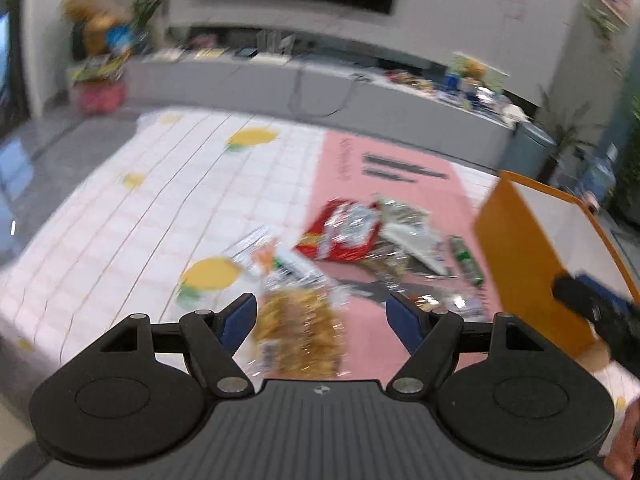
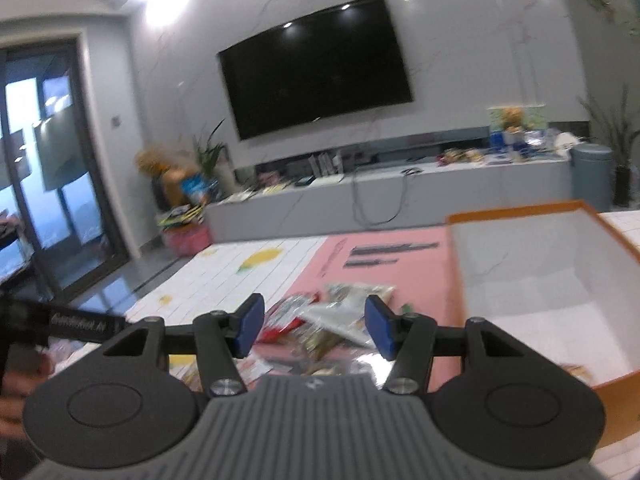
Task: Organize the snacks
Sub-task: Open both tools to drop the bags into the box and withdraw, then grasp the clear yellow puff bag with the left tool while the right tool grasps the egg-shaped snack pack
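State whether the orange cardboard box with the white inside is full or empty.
Nearly empty: the orange cardboard box shows bare white walls and floor, with only a small blurred item near its front corner.

Each claw (image 1: 322,316) has black linkage arms, silver screws, blue pads (image 2: 250,322) and a ribbed grey body.

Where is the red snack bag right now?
The red snack bag lies on the pink mat in the middle of the left wrist view, in the snack pile, left of the orange box.

Glossy foil snack bags (image 1: 340,236), matt cardboard box (image 2: 532,280)
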{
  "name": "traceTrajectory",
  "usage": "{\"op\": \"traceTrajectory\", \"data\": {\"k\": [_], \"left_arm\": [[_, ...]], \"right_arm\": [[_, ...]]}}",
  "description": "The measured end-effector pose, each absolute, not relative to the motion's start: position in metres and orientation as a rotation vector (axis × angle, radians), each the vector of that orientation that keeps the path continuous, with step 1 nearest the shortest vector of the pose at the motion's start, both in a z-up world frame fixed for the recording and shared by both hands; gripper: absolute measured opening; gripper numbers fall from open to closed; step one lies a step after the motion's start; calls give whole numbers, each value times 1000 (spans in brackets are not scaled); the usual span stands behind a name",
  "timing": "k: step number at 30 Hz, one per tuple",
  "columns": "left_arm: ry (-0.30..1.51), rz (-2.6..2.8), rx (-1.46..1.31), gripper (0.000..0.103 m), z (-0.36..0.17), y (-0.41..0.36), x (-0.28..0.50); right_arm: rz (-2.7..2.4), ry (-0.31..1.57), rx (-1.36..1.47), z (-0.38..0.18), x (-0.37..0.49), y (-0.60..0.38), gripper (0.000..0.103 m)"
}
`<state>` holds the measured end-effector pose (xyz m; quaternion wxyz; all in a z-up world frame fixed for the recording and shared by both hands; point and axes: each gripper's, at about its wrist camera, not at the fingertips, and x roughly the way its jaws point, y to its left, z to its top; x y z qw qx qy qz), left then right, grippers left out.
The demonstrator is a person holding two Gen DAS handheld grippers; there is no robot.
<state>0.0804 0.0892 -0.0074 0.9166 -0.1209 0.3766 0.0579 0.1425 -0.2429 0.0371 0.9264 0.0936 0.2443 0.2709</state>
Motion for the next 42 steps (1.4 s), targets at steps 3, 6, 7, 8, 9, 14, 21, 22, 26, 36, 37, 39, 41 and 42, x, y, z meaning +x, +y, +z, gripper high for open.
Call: {"op": "traceTrajectory", "data": {"k": [3,6,7,8,9,14,21,22,26,36,37,39,41,42], "left_arm": [[816,145,-337,87,-24,115,86],[860,126,-363,87,-40,126,95],[882,113,-364,87,-44,128,99],[901,94,-365,87,-48,128,104],[911,63,-359,87,-52,127,107],[1002,24,-314,87,-76,115,131],[1025,49,-182,99,-91,90,146],[1032,52,-169,99,-94,88,149],[1068,89,-166,103,-109,86,158],[1025,99,-187,86,-105,90,151],[1024,105,-198,85,-104,91,149],[1025,100,-224,83,-103,94,147],[1025,93,-239,83,-102,96,146],[1024,89,-248,83,-101,97,144]], "right_arm": [[601,541,144,24,142,-223,55],[613,582,72,9,141,-202,55],[608,600,49,3,141,-197,56],[602,616,33,-2,141,-193,56],[599,630,24,-7,143,-190,56],[568,673,8,-20,150,-189,57],[522,698,13,-24,156,-195,57],[521,697,10,-24,156,-194,57],[522,693,-10,-25,155,-192,58],[520,688,-28,-26,156,-190,59],[520,688,-29,-27,156,-190,59],[519,690,-29,-26,157,-190,59],[522,693,-26,-26,158,-191,59],[523,695,-23,-26,158,-191,59]]}}
